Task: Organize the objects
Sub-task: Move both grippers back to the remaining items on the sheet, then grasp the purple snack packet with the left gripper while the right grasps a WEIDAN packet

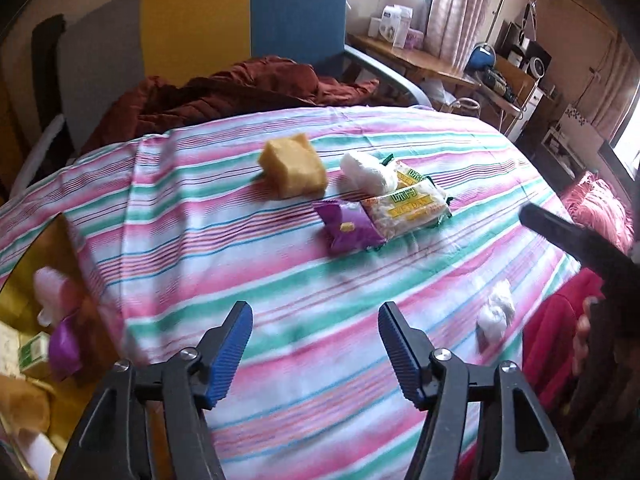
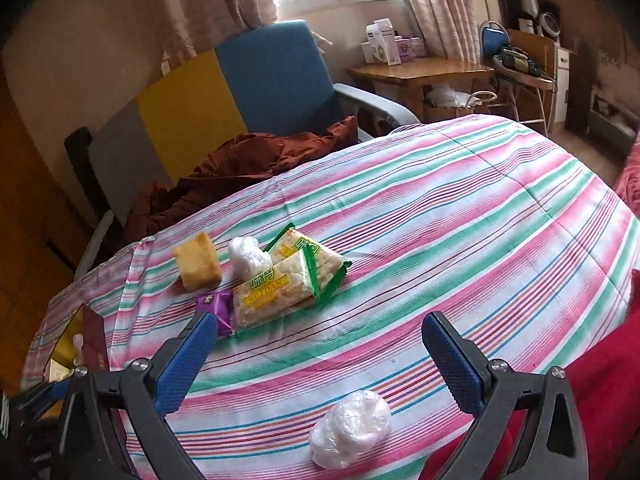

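Observation:
On the striped bed cover point(image 1: 280, 280) lie a yellow sponge block point(image 1: 292, 172), a white plastic-wrapped bundle point(image 1: 366, 172), two green-edged cracker packs point(image 1: 408, 208) and a purple snack packet point(image 1: 350, 230). A second white plastic bundle point(image 1: 494, 312) lies apart, near the bed's right edge. My left gripper point(image 1: 316, 354) is open and empty above the cover. My right gripper point(image 2: 320, 364) is open and empty, with that loose bundle point(image 2: 350, 428) just below and between its fingers. The group also shows in the right wrist view: sponge point(image 2: 198, 260), cracker packs point(image 2: 288, 280), purple packet point(image 2: 216, 310).
An open box point(image 1: 44, 320) at the bed's left edge holds a pink item, a purple item and a small green carton. A brown blanket point(image 1: 240, 88) lies on a blue and yellow chair point(image 2: 240, 80). A red cloth point(image 2: 580, 380) lies at the right. A wooden desk point(image 2: 420, 72) stands behind.

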Demonstrator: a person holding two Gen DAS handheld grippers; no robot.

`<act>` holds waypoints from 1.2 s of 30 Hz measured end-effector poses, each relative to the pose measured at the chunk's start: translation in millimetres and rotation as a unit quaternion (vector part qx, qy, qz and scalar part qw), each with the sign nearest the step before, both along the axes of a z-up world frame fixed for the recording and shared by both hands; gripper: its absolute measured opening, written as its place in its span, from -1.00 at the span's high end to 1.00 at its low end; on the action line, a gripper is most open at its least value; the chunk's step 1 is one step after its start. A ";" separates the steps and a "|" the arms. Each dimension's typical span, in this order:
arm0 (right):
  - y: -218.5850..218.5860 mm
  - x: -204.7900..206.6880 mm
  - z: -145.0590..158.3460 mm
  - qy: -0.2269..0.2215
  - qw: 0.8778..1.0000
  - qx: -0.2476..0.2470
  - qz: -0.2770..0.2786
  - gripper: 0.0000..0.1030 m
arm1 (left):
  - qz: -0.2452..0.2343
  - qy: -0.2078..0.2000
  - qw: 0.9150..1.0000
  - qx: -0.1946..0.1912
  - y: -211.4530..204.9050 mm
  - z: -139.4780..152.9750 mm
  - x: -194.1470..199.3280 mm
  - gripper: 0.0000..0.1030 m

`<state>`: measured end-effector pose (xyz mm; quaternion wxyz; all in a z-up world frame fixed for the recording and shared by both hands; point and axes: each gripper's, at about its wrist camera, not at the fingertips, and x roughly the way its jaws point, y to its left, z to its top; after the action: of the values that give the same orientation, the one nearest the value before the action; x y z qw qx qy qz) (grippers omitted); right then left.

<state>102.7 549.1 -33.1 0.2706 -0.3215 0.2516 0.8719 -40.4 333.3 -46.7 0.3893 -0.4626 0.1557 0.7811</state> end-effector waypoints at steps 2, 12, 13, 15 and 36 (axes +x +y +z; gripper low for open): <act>-2.1 -2.7 -0.7 -0.003 1.000 0.001 0.009 -0.99 | 0.000 -0.008 1.000 -0.003 14.2 -4.4 -5.3 -0.24; -1.3 -4.9 -4.0 0.000 1.000 -0.017 0.024 -0.99 | 0.010 -0.065 0.998 -0.016 79.5 -36.6 -37.7 -0.23; -1.3 -5.6 -4.5 -0.001 0.999 -0.019 0.026 -0.99 | 0.012 -0.069 0.997 -0.016 84.2 -38.2 -40.0 -0.23; -1.7 -6.7 -5.4 -0.003 0.999 -0.020 0.030 -0.99 | 0.013 -0.069 0.997 -0.017 95.6 -41.4 -44.2 -0.23; -19.5 -48.0 -30.1 -0.100 0.979 -0.068 0.164 -0.99 | 0.007 -0.105 0.994 -0.012 28.6 -67.3 -27.2 0.29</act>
<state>54.8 529.6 -63.1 0.1251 -0.4620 0.2256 0.8485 -67.6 361.9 -114.1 0.3923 -0.5482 0.1202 0.7288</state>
